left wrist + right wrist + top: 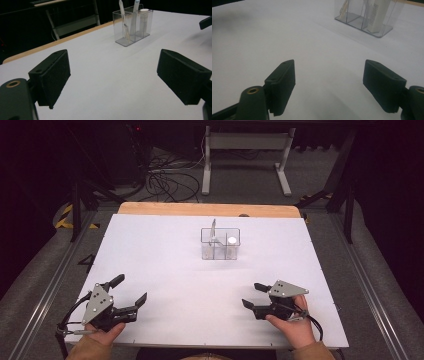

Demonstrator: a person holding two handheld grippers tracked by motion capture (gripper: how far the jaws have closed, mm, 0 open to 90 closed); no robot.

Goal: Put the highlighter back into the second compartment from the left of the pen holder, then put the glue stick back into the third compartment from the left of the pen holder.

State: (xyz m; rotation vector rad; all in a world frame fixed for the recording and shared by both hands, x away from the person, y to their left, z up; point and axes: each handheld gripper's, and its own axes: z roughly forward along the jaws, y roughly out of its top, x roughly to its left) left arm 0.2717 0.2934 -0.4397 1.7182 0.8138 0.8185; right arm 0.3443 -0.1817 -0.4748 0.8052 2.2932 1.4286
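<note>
A clear plastic organizer [220, 244] with several compartments stands upright at the middle of the white table [165, 255], toward the far side. It holds a toothbrush [122, 15] and a white tube [143, 20]; the organizer [367, 17] also appears in the right gripper view. My left gripper [131, 290] rests near the front left corner, open, nothing between its jaws. My right gripper [254, 295] rests near the front right, open and holding nothing. Both are well short of the organizer [132, 25].
A wooden strip [210, 209] edges the table's far side. Beyond it, on the floor, stand a white metal frame [247, 155] and tangled cables [165, 180]. Dark stands flank the table left and right.
</note>
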